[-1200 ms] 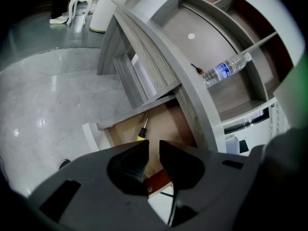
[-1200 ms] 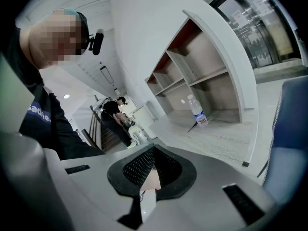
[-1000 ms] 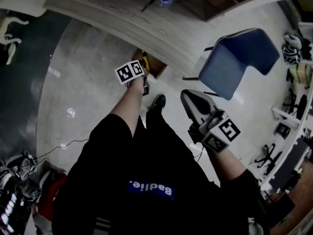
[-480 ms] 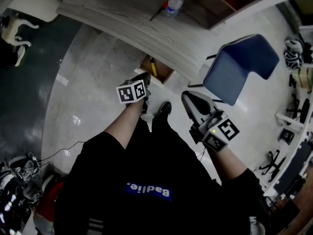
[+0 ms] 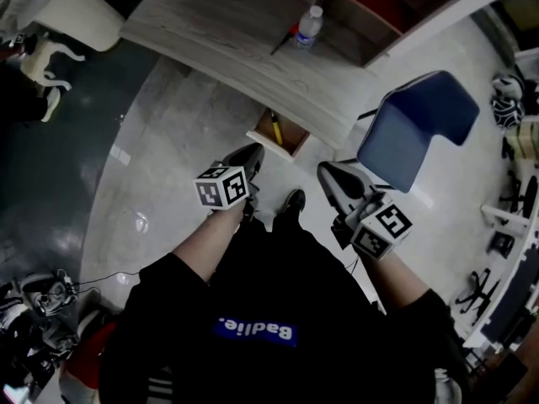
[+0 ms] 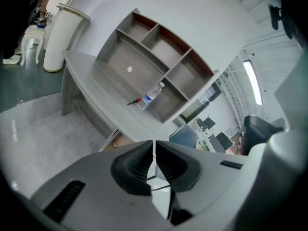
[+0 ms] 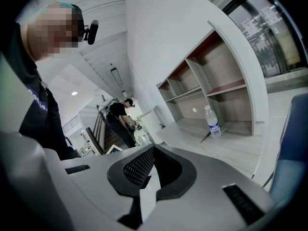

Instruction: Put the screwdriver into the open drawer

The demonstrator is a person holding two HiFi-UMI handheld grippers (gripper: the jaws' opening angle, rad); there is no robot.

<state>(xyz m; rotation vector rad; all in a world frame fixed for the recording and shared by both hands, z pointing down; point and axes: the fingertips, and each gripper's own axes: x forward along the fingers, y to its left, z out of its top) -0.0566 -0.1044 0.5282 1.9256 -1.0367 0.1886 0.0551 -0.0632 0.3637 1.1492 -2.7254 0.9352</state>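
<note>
Screwdriver (image 5: pixel 274 127) is lying inside the open drawer (image 5: pixel 292 135) under the desk (image 5: pixel 236 40), so the task is looking done, while the left gripper (image 5: pixel 251 152) and right gripper (image 5: pixel 327 172) are hovering nearby, jaws closed on nothing.

The right tool (image 7: pixel 152 148) fills the near part of the frame, its two jaws drawn together with nothing between them; the meshed pad (image 7: pixel 138 167) of one jaw faces inward. Beyond it, a pale wood-grain bench (image 7: pixel 231 150) carries a clear water bottle (image 7: pixel 211 121), upright, with a thin dark item (image 7: pixel 205 137) lying just left of its base. Behind them stands an open shelf unit (image 7: pixel 211 81) divided into compartments. A blue chair (image 7: pixel 292 148) shows at the right edge. At the near left is a person's dark shirt (image 7: pixel 33 119); far off, another person (image 7: pixel 121 121) in dark clothes stands leaning forward.
</note>
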